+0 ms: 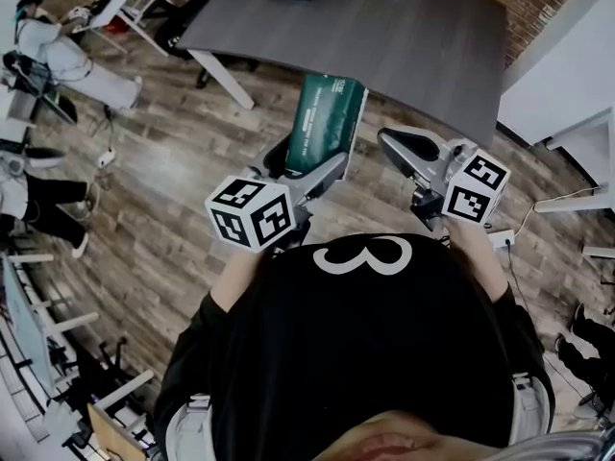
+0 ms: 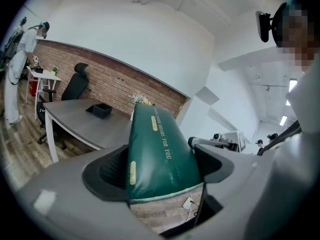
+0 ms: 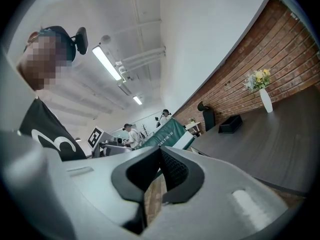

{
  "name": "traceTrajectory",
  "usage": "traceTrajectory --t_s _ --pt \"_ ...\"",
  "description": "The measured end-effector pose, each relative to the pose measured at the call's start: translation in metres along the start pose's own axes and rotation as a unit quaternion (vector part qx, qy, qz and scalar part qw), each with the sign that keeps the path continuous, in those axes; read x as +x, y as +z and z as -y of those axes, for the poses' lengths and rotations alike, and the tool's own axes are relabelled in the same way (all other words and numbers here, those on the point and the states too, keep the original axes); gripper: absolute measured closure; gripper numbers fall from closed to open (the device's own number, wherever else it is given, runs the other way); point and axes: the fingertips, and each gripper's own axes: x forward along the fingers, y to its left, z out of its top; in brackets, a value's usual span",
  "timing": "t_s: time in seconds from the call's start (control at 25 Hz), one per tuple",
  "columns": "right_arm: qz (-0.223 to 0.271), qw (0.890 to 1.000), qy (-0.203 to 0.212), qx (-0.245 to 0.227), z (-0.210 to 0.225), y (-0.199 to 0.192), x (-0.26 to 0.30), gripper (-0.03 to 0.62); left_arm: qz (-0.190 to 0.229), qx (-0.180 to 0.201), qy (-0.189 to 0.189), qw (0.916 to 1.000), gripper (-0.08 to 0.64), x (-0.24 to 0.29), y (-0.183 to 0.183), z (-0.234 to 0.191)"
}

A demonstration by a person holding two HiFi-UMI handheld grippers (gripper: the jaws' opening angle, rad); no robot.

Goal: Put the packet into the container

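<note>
Left gripper clamped on green packet, pads pressing both its sides. Packet held in the air at centre of head view, over wood floor, just below grey table. Right gripper clenched, nothing in it. Black container on table, left of centre, well apart from packet.

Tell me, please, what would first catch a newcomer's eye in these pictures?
A green packet stands out, clamped in the left gripper in front of the person. Beyond it, a black container sits on the grey table; the right gripper is shut and empty.
</note>
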Motion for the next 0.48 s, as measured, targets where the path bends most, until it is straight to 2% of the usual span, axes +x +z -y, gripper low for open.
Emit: traceTrajectory --t_s 0.48 --pt "-0.009 1.0 0.026 0.004 0.039 0.009 -0.001 0.591 0.01 -0.01 0.031 0.9994 0.13 0.033 0.004 -0.006"
